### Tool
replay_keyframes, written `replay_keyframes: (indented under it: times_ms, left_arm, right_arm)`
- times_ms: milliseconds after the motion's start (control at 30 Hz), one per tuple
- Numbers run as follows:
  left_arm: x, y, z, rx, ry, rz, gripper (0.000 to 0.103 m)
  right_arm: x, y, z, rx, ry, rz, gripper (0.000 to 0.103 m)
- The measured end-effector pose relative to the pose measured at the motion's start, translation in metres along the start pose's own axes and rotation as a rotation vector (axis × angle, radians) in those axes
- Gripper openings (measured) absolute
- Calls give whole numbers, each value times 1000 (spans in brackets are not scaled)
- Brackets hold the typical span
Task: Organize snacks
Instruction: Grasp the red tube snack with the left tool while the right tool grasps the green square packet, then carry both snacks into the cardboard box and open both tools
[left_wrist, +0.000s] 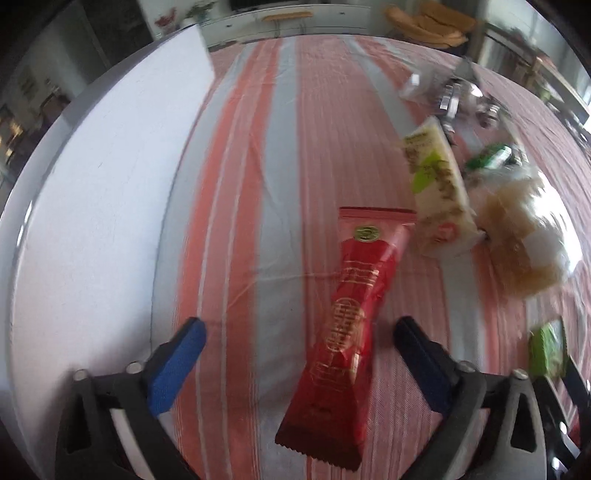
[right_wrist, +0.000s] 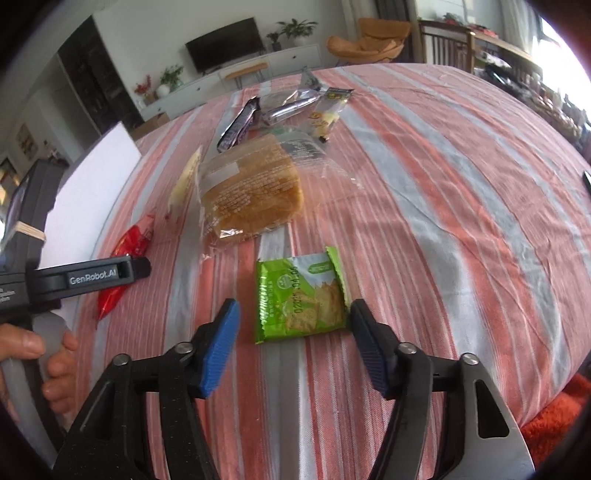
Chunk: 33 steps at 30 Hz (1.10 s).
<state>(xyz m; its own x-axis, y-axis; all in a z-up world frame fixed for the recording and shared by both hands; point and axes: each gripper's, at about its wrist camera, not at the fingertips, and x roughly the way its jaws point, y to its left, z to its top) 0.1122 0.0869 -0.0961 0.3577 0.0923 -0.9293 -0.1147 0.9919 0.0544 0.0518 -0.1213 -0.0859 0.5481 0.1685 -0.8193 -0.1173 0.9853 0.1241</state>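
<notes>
On striped woven cloth (right_wrist: 424, 192), each gaping hand-held gripper straddles, untouching, a crinkly packet: red foil (left_wrist: 343, 321), green (right_wrist: 301, 295).

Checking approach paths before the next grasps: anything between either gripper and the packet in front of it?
Nothing visible. The red packet lies flat on the striped cloth between the open left gripper fingers. The green cracker packet lies just ahead of the open right gripper; the bread bag sits farther back.
</notes>
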Motion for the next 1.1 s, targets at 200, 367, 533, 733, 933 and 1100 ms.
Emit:
replay_keyframes:
  times_ms: [200,367,533,733,933,1100]
  left_arm:
    - [-26,-9,-7,49,-65,-167,12]
    - [-80,1,-19,14,-166,-305,12]
    - [-132,34,-20,-18,-265,-341,12]
    - [-157,69,-24,-47,-324,-222,12]
    - [-163,75,-33,-61,-350,-174,12]
    - [-167,80,-40,-67,-359,-167,12]
  right_arm:
    - [6,2,13,-93,78,-17,53]
    - [-26,-20,21,27,63,131,53]
    - [-70,4,49,3,-31,237,53]
    - [-89,44,72,-64,-85,322,53]
    - [-91,60,66,-99,-83,308,53]
    - [-92,61,62,-117,-75,286,53]
